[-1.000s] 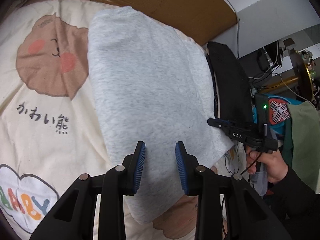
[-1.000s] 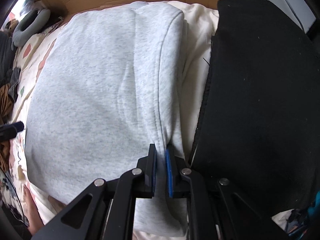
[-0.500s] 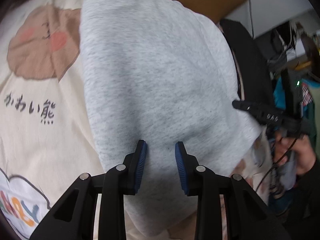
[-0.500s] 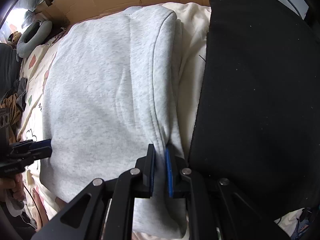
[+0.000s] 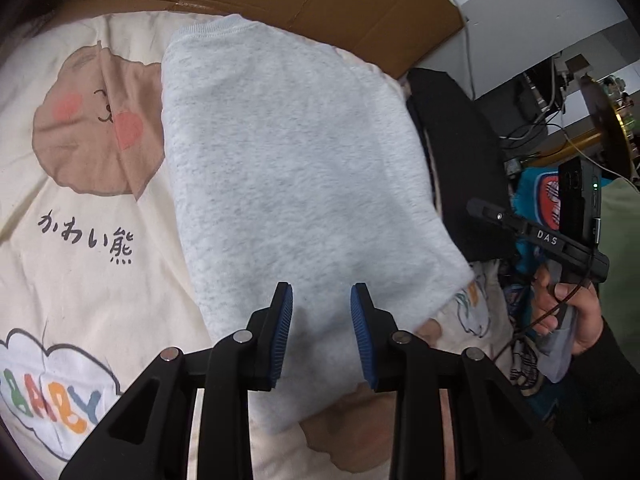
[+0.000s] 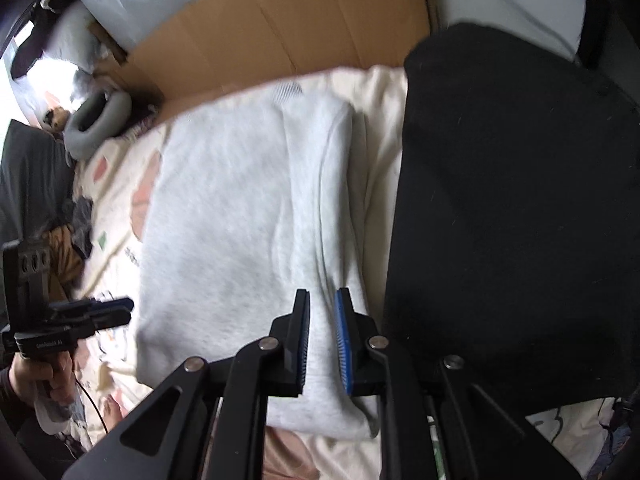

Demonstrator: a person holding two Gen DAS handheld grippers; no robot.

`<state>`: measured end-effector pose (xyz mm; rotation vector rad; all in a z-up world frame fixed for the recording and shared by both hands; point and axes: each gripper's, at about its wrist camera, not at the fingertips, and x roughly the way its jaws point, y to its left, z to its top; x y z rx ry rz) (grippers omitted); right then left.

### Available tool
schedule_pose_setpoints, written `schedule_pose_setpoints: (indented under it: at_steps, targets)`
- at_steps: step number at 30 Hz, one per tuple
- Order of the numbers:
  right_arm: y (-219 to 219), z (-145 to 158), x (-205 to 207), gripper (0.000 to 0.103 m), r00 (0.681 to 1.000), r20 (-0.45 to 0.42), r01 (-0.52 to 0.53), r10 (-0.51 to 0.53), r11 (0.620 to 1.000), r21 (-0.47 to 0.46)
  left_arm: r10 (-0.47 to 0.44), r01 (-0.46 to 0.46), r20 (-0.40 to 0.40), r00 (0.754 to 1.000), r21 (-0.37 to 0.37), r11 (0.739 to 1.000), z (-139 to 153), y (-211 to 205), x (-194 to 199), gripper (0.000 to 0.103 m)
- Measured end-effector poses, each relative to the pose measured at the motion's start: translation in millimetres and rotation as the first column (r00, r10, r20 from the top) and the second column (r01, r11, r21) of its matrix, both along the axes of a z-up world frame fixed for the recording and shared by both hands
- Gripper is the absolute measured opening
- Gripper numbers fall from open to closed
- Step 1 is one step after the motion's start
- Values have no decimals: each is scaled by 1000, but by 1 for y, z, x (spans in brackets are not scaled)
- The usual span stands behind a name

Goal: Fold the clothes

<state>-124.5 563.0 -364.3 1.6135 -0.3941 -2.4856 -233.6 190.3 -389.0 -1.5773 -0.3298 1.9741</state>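
Left wrist view: the left claw [image 5: 321, 332] hung over the near end of the grey sweatshirt [image 5: 288, 184], its ribbed blue pads [image 5: 283, 332] set a moderate gap apart with nothing pinched between them.
Sweatshirt: a fleecy, heathered light-grey garment folded into a long rounded rectangle, with a ribbed hem at the far end, lying on the bed sheet [image 5: 80, 280].
Sheet: cream cotton, lightly creased, printed with a brown bear face, black Japanese characters and a white cloud lettered in colours.
Beyond: flat brown cardboard [image 5: 320, 0] stood at the far edge; a folded black garment [image 5: 456, 152] lay just beside the sweatshirt.
Right claw, seen from there: the right claw [image 5: 476, 206] sat in a hand [image 5: 576, 312], clear of the cloth.

Right wrist view: the right claw [image 6: 322, 338] showed a narrow slot between its pads, and its jaws had just been opening, with nothing held; the sweatshirt's [image 6: 248, 220] thick rolled side fold lay below them.
Black garment: matte, dense, smooth-edged [image 6: 512, 208], lying alongside with a strip of cream sheet [image 6: 380, 152] between.
Far left: the left claw [image 6: 120, 308] in a hand [image 6: 44, 376], and a grey U-shaped neck pillow [image 6: 96, 120].
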Motion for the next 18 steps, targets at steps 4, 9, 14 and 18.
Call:
schedule_pose_setpoints:
  at_steps: [4,9,14,18]
  targets:
    - [-45,8,-12,16,997,-55,-57,55,998,-32,-7,7,7,1000,27,1000,-2,1,7,31]
    - [-90,-4,6,16,987,-37,-160,158,985,-60,-27,26,51,998,18,999,-20,7,11,31]
    - [-125,-31,26,16,969,37,-244,246,969,-46,-9,7,106,994,15,1000,-49,7,17,31]
    - [-129,-68,40,13,957,118,-270,265,963,26,-14,10,100,995,36,999,-52,3,25,31]
